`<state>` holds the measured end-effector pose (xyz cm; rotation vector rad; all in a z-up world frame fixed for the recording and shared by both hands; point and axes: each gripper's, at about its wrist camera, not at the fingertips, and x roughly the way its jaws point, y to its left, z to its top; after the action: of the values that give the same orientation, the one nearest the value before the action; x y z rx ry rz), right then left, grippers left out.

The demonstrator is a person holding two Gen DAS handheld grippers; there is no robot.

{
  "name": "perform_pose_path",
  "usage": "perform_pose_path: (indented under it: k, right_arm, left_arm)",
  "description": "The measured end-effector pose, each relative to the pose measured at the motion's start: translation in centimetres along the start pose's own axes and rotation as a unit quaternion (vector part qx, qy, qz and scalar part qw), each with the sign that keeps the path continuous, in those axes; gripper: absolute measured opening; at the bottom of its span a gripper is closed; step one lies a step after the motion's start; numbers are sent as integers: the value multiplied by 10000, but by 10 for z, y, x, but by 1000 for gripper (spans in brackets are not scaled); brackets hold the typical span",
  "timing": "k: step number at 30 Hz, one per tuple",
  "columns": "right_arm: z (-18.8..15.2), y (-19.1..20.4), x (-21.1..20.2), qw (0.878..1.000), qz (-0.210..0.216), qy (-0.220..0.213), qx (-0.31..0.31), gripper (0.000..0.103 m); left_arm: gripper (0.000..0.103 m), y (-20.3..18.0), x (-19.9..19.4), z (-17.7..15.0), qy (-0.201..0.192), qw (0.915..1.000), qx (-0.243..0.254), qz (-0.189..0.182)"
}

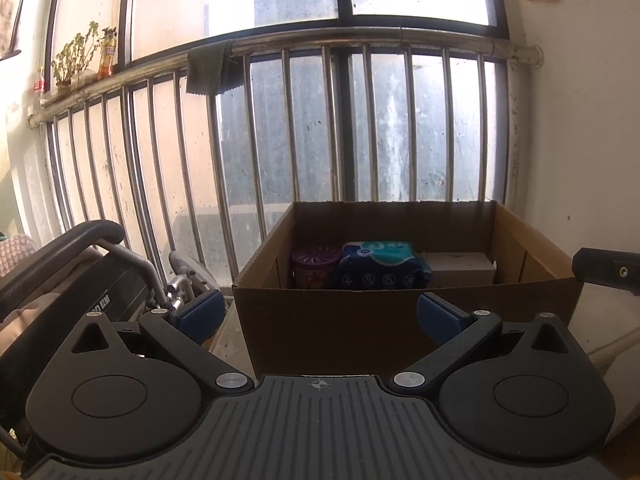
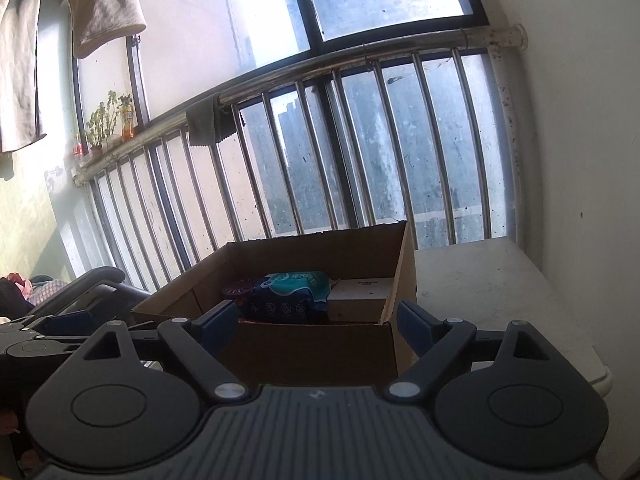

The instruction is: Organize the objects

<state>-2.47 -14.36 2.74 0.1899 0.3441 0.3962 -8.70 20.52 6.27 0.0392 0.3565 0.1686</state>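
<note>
Presently, both grippers are held wide apart and empty: the left gripper (image 1: 320,314) and the right gripper (image 2: 316,322) are aimed at the open cardboard box (image 1: 400,320). Inside it, a purple canister (image 1: 314,266), a blue packet (image 1: 380,268) and a white box (image 1: 460,268) are lined up.
</note>
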Motion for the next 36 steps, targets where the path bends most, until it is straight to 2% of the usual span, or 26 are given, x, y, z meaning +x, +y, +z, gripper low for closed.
perform_pose_path:
  k: [13,36]
  right_arm:
    - [0,2,10,9999,-85,82,-90,93]
    - [-1,2,13,9997,-82,147,-171,93]
  left_arm:
    - [103,-7,12,-3,71,9999,62,-94]
    - [103,-11,15,-3,86,9998,148,55]
